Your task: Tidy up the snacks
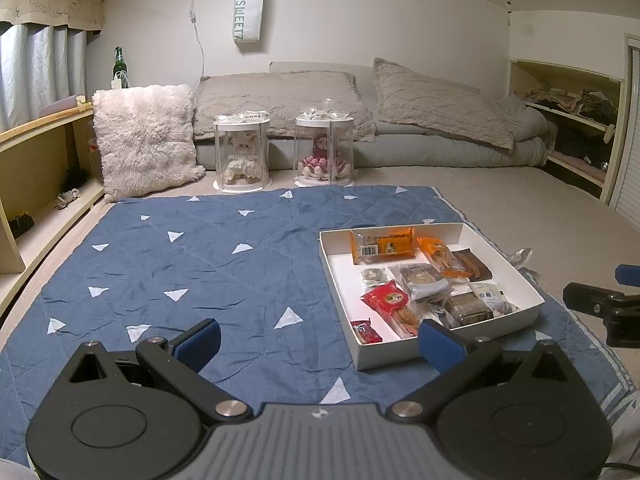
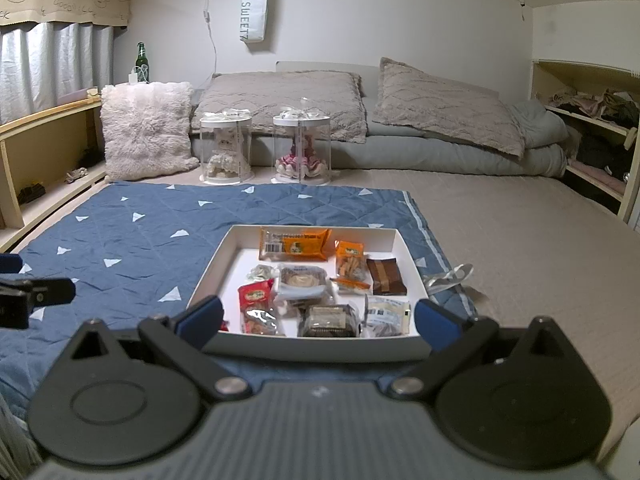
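Right wrist view: a white box (image 2: 224, 250) full of snack packs (image 2: 294, 243) sits on a blue quilt (image 2: 120, 232). The right tool (image 2: 318, 320) is wide apart, empty, just before it. The left tool (image 1: 320, 340) is apart too, holding nothing.

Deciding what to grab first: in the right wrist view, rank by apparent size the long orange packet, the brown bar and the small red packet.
1. long orange packet
2. brown bar
3. small red packet; it lies nearer, so truly smaller.
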`<action>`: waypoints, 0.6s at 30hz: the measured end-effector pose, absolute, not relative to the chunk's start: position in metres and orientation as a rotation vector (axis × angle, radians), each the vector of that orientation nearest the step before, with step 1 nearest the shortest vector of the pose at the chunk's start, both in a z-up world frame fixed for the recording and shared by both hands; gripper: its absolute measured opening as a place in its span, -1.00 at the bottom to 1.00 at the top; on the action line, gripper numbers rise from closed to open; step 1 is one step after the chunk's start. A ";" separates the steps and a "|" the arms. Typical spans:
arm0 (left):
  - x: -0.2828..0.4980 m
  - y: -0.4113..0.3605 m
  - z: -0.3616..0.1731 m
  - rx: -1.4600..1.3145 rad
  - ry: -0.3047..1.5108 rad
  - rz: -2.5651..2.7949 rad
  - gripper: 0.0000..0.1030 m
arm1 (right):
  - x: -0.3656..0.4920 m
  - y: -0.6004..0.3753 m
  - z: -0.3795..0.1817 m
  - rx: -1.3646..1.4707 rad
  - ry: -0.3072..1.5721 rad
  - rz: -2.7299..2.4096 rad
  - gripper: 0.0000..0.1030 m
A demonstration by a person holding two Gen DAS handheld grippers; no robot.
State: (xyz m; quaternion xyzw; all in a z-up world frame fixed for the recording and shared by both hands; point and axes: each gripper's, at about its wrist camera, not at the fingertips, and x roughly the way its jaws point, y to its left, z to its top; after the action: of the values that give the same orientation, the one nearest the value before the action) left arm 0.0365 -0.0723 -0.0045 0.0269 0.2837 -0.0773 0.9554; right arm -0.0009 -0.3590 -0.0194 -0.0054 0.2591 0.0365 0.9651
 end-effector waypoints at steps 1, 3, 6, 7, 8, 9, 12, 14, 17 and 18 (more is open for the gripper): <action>0.036 -0.073 -0.005 0.054 0.576 -0.157 1.00 | -0.001 -0.359 -0.019 -0.011 0.524 0.074 0.99; 0.037 -0.072 -0.004 0.055 0.576 -0.157 1.00 | -0.001 -0.359 -0.019 -0.011 0.525 0.074 0.99; 0.037 -0.072 -0.004 0.054 0.576 -0.157 1.00 | -0.001 -0.359 -0.019 -0.011 0.525 0.074 0.99; 0.036 -0.073 -0.005 0.054 0.576 -0.157 1.00 | -0.001 -0.359 -0.019 -0.011 0.525 0.073 0.99; 0.036 -0.072 -0.004 0.054 0.576 -0.157 1.00 | -0.001 -0.359 -0.019 -0.011 0.525 0.073 0.99; 0.037 -0.072 -0.004 0.054 0.577 -0.157 1.00 | -0.001 -0.358 -0.019 -0.011 0.525 0.073 0.99; 0.037 -0.072 -0.004 0.054 0.577 -0.157 1.00 | -0.001 -0.359 -0.019 -0.010 0.525 0.073 0.99; 0.036 -0.072 -0.004 0.054 0.577 -0.158 1.00 | -0.001 -0.359 -0.019 -0.010 0.525 0.073 0.99; 0.037 -0.072 -0.004 0.054 0.577 -0.156 1.00 | -0.001 -0.358 -0.019 -0.011 0.525 0.073 0.99; 0.037 -0.071 -0.004 0.053 0.577 -0.156 1.00 | -0.001 -0.358 -0.019 -0.010 0.525 0.072 0.99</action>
State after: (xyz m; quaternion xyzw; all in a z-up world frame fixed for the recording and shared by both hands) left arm 0.0370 -0.0714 -0.0041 0.0260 0.2843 -0.0769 0.9553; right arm -0.0013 -0.3582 -0.0190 -0.0050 0.2596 0.0358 0.9650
